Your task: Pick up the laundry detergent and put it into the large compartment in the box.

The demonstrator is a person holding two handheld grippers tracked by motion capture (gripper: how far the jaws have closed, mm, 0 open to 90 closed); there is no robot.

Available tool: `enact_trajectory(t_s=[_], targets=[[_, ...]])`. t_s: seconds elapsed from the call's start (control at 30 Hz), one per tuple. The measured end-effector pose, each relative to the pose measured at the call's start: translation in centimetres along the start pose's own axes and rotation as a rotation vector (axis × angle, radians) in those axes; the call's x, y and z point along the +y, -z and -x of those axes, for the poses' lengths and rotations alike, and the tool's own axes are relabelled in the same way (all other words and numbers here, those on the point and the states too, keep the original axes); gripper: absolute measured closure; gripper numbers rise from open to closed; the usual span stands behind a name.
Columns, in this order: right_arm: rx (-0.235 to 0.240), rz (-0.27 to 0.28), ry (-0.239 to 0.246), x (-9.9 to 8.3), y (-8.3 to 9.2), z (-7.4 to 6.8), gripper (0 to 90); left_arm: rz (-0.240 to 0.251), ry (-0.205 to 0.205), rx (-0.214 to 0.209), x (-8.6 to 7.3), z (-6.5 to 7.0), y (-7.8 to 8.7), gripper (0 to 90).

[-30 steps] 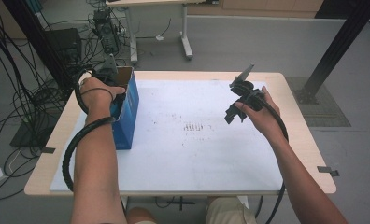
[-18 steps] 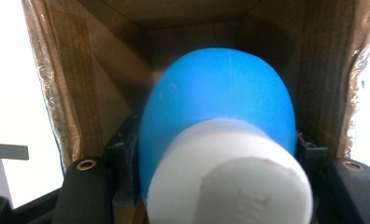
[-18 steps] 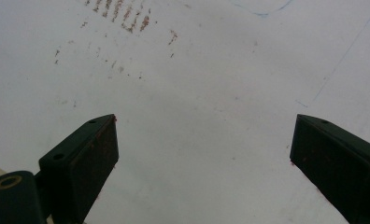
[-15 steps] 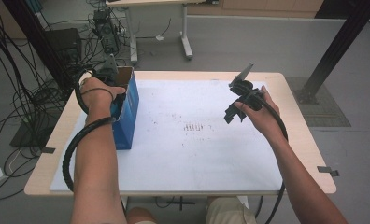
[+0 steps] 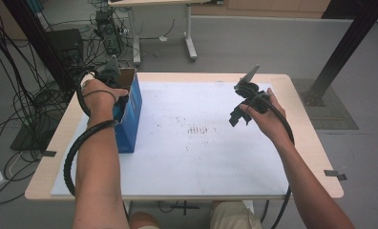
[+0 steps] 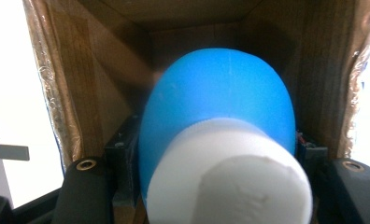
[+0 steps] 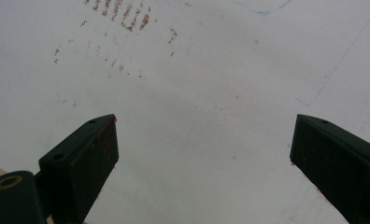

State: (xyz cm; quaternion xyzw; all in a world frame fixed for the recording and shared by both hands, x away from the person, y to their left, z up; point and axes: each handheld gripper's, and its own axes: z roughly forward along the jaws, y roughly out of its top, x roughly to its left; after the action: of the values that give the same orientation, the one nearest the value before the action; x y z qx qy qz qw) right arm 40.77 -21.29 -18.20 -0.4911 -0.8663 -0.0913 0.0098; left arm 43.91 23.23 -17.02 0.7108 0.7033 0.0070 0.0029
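A blue bottle [image 6: 220, 98] with a white cap [image 6: 230, 172] sits between the jaws of my left gripper [image 6: 211, 154], which is shut on it. The bottle points into the brown inside of a cardboard box. From above, this box [image 5: 132, 112] is blue outside and stands at the left of the table. My left hand reaches down into its open top, so the bottle and the jaws are hidden there. My right gripper [image 5: 239, 117] hovers over the right half of the white sheet [image 5: 201, 162]. Its jaws point down, open, with nothing between them [image 7: 202, 154].
Rust-coloured marks [image 5: 199, 130] dot the middle of the sheet. The wooden table edge [image 5: 316, 143] frames the sheet. Cables [image 5: 15, 119] lie on the floor at the left, a black post [image 5: 340, 52] stands at the right, and another table's legs [image 5: 189, 33] stand behind.
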Motion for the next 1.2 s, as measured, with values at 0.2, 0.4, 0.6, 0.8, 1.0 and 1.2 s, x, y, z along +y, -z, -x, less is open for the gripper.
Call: enact_trajectory(t_s=[0.2,0.4,0.6,0.8,1.0,1.2], targets=[[0.001,0.002,0.000,-0.03,0.08,0.03,8.1,0.000,0.001,0.000,-0.02,0.03,0.00,36.7],[0.000,0.001,-0.001,-0.03,0.05,-0.03,8.1,0.001,0.000,0.000,-0.04,0.05,0.01,36.7],[0.001,0.003,0.001,-0.09,0.07,0.01,8.1,0.004,-0.002,0.000,-0.13,0.04,0.01,36.7],[0.003,0.003,-0.002,-0.11,0.09,0.00,8.1,0.005,-0.003,0.001,-0.15,0.06,0.02,36.6],[0.002,0.005,0.001,-0.15,0.12,-0.03,8.1,0.011,-0.012,0.008,-0.29,0.23,0.15,35.9],[0.003,0.011,0.003,-0.17,0.26,-0.20,8.1,0.021,-0.015,0.013,-0.54,0.15,0.88,32.4]])
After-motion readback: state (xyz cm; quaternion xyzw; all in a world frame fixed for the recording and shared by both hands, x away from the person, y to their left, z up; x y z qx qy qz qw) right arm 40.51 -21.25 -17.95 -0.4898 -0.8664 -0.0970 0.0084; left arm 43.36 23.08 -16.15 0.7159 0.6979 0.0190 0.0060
